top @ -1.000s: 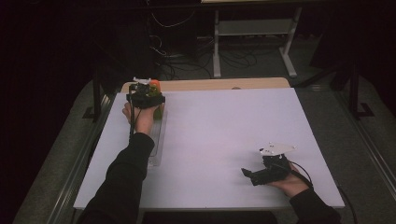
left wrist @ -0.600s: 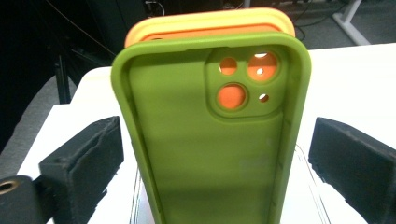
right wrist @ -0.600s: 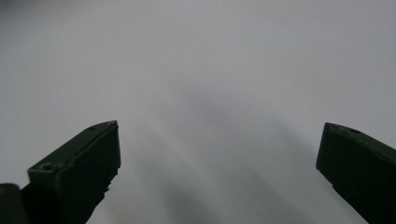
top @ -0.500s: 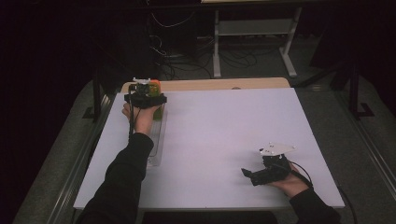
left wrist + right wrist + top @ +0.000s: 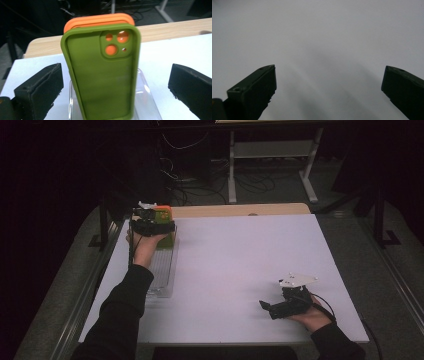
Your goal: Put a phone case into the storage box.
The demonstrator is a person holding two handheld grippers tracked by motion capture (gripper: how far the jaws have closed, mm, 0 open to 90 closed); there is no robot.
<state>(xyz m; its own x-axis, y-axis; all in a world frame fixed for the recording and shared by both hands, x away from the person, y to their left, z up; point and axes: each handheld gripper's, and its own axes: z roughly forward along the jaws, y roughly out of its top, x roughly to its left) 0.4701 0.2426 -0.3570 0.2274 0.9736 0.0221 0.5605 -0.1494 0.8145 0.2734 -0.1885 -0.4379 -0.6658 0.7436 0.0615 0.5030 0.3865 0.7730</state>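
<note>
Left gripper just let go of green phone case, jaws spread wide.
White bench; clear rack at its left edge holds green phone case upright before orange phone case, between untouching jaws. Right gripper apart, over bare bench.

A dim lab or workshop: white worktable, loose cables and metal desk legs behind.

High view above the table; gripper views close, along their jaws
</note>
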